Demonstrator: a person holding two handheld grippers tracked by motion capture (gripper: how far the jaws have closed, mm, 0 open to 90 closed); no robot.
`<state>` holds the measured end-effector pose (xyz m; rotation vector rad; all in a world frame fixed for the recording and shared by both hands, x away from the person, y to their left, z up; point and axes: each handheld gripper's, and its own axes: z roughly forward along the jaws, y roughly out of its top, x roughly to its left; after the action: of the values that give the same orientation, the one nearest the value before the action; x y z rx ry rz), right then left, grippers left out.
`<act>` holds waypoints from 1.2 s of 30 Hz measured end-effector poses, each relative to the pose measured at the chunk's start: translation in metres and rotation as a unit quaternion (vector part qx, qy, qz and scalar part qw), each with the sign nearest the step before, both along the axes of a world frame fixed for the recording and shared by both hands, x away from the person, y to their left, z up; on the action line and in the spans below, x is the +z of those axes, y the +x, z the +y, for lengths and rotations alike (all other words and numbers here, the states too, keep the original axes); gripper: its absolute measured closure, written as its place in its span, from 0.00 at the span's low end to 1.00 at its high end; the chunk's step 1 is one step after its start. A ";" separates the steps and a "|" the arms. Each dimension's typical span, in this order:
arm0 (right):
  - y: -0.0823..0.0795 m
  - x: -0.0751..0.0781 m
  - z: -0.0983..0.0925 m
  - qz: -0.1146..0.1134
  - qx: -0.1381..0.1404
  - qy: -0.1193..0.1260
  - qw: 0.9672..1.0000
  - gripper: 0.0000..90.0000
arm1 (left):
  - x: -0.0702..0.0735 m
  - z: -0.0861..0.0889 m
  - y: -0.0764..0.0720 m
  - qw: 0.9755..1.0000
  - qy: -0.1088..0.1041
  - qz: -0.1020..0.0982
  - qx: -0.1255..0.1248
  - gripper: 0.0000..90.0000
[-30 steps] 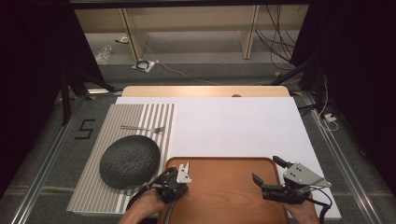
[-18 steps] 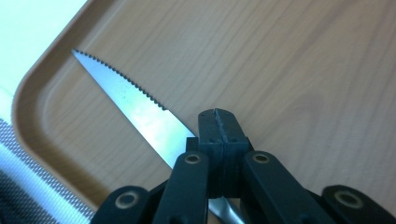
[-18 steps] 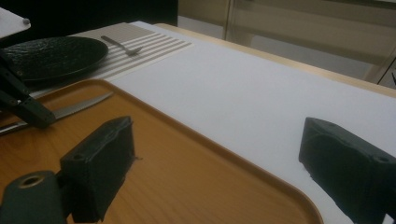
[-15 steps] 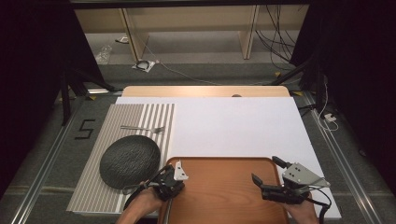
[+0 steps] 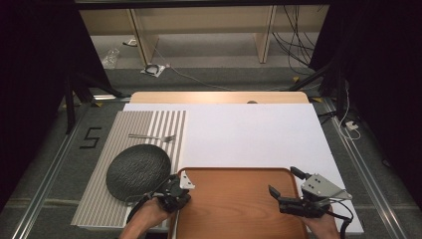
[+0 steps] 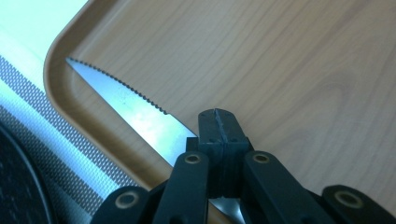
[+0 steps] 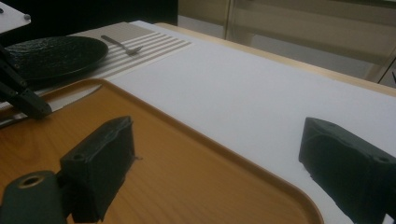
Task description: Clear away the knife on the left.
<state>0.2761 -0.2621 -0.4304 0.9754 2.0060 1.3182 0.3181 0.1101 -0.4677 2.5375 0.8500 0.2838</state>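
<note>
Left tongs (image 6: pixel 218 122) clamp knife (image 6: pixel 130 100) low.

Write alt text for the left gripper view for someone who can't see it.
The left gripper, jaws shut, holds a serrated knife whose blade lies along the raised edge of a wooden tray. A striped mat and the rim of a dark plate sit beyond the tray's corner.
</note>
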 end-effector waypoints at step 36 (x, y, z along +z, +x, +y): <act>0.000 0.001 -0.001 -0.007 0.001 0.004 1.000 0.13 | 0.045 0.036 0.018 0.986 -0.147 -0.052 0.051 0.24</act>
<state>0.2762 -0.2630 -0.4298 0.9651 1.9930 1.3317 0.3356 0.1460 -0.4229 2.1906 0.9106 0.2969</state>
